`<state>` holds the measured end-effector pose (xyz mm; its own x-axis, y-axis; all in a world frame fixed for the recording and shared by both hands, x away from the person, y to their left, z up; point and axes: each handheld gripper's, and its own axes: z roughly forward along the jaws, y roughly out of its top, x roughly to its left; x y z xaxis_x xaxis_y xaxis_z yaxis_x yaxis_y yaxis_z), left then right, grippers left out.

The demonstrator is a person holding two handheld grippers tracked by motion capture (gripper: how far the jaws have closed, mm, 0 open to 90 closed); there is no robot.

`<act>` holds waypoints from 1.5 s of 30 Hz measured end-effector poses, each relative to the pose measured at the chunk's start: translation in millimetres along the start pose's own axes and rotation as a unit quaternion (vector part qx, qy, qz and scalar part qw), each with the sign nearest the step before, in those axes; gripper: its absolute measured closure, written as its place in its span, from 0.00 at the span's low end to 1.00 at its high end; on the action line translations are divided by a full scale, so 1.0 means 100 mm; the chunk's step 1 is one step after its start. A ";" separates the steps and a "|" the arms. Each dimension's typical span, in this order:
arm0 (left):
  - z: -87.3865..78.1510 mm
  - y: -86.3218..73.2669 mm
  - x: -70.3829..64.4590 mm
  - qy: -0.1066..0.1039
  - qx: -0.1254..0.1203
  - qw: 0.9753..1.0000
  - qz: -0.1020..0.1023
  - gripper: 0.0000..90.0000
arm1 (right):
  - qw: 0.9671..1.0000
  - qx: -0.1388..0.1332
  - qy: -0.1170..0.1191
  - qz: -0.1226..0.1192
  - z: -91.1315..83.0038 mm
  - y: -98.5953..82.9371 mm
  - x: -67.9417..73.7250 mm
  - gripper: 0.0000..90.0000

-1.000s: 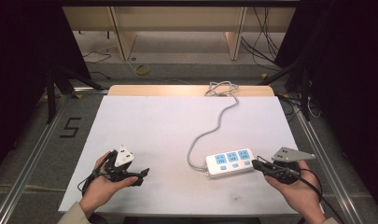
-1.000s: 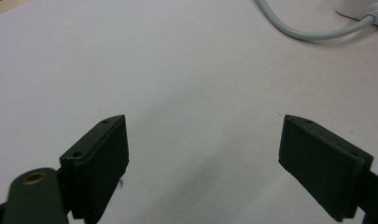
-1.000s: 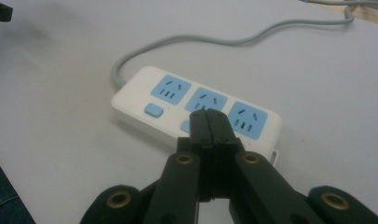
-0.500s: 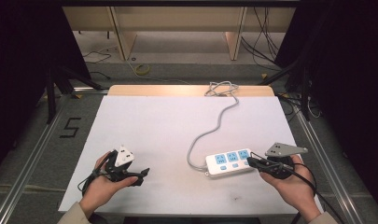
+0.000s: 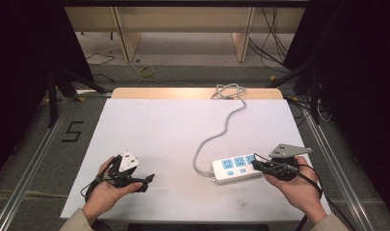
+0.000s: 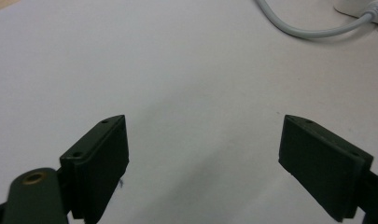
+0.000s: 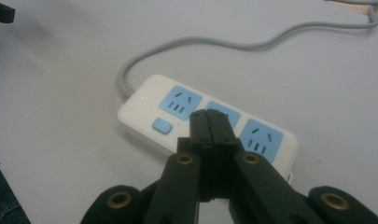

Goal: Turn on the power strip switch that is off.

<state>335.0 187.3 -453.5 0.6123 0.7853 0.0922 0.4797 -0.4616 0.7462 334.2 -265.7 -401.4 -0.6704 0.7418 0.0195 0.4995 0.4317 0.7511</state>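
On the white table (image 5: 183,130), the right gripper (image 7: 213,122), jaws pressed together and empty, hovers over the power strip (image 5: 233,168) near the front right, while the left gripper (image 6: 203,154) waits wide open, empty; nothing looks plugged or moved yet.

Before me stands a rectangular table covered by a flat white sheet (image 5: 159,130), with a strip of pale bare wood (image 5: 192,93) showing along its far edge. On the sheet, near and to the right, lies a white plastic power strip with three blue socket faces (image 5: 236,168). Its grey round cable (image 5: 221,131) curves from the strip's left end across the sheet to the far edge, where it bunches in loose loops.
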 end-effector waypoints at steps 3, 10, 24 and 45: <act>0.00 0.00 0.00 0.000 0.000 1.000 -0.001 0.17 | 1.000 0.004 0.003 -0.002 0.02 0.02 0.01 1.00; 0.00 0.00 0.00 0.000 -0.001 1.000 0.000 0.17 | 1.000 0.013 0.010 -0.004 0.06 0.03 0.03 1.00; 0.00 0.00 0.00 0.000 -0.001 1.000 0.000 0.17 | 0.999 0.022 0.020 -0.011 0.14 0.11 0.06 1.00; 0.00 0.01 -0.01 0.000 -0.002 1.000 0.003 0.17 | 0.999 0.035 0.025 -0.016 0.23 0.21 0.08 1.00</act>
<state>334.9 186.7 -453.1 0.6145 0.7830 0.0967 0.4742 -0.4645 0.7479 352.1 -238.6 -400.7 -0.7119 0.7016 0.0298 0.5131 0.4907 0.7043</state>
